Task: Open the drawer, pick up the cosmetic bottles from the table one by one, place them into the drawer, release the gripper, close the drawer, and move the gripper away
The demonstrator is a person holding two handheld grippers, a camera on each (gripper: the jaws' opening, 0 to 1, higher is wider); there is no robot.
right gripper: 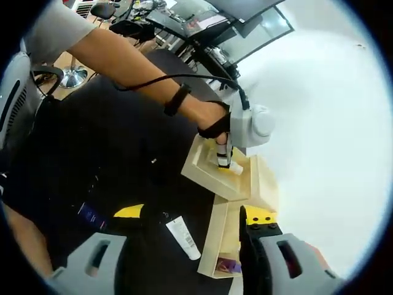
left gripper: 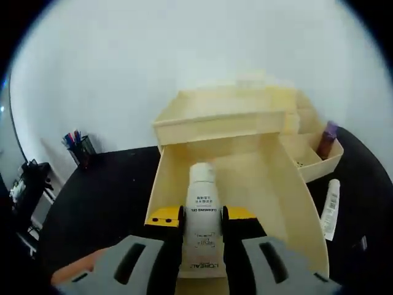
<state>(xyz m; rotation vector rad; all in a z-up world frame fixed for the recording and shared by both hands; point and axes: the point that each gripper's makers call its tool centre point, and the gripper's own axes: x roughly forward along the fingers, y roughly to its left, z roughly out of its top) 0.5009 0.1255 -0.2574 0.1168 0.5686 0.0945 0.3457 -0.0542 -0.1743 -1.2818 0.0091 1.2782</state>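
The left gripper [left gripper: 202,216] is clamped on a white cleanser tube [left gripper: 201,212], held over the open drawer [left gripper: 169,184]. The right gripper [right gripper: 193,216] hangs with jaws apart above the black bench [right gripper: 110,160]. Another white tube [left gripper: 330,208] lies beside the drawer; farther off, a purple bottle [left gripper: 326,139] stands in a side tray [left gripper: 334,161], and a pen cup [left gripper: 80,147] sits far left.

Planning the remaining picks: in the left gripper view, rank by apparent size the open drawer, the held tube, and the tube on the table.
1. Open drawer
2. Held tube, though nearness inflates it
3. Tube on the table
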